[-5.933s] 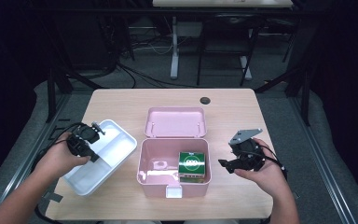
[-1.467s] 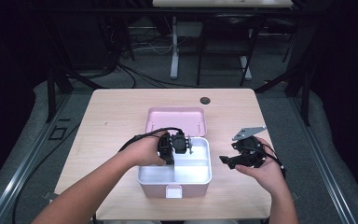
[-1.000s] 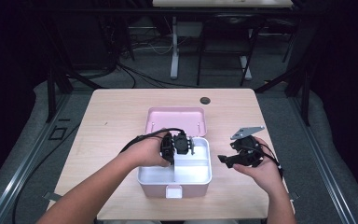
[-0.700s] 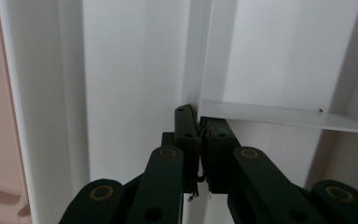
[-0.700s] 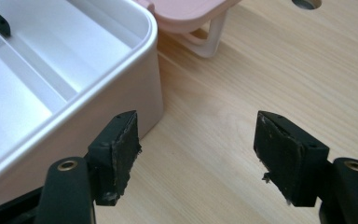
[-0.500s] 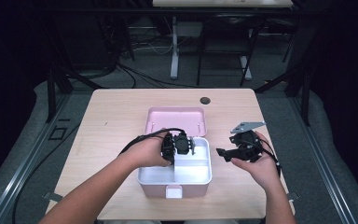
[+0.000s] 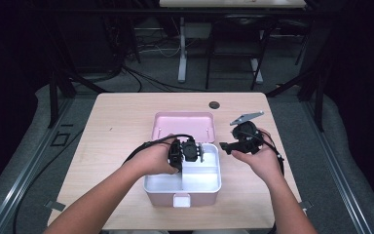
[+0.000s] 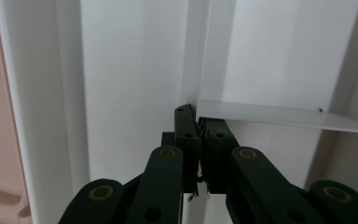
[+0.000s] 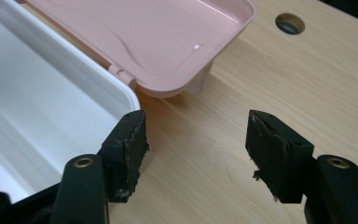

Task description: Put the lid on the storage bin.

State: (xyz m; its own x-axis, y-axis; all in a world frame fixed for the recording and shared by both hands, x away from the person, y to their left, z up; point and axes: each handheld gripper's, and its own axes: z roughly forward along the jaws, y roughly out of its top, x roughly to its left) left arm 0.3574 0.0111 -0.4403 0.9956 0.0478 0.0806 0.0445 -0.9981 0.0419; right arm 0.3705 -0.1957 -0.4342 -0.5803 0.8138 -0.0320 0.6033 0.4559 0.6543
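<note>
A pink box [image 7: 175, 199] stands open near the table's front, its lid [image 7: 184, 126] laid back. A white divided tray [image 7: 202, 178] sits inside it. My left gripper [image 7: 193, 150] reaches in from the left and is shut on the tray's thin divider wall [image 8: 261, 114], with the gripper [image 8: 198, 119] meeting at its end. My right gripper [image 7: 225, 146] hovers just off the tray's far right corner. In the right gripper view this gripper [image 9: 196, 135] is open over bare wood beside the tray rim [image 9: 121, 91]; its jaws have just been closing a little with nothing between them.
A dark round hole [image 7: 214, 104] is set in the wooden table [image 7: 117, 126] behind the lid, also seen as the hole [image 9: 289, 22] in the right gripper view. Black cables trail from both grippers. Dark floor and desk legs lie beyond the far edge.
The white tray went from the table at the left into the pink box, over the green carton. In the last second my right gripper rose and shifted left toward the tray's corner; the left stayed put.
</note>
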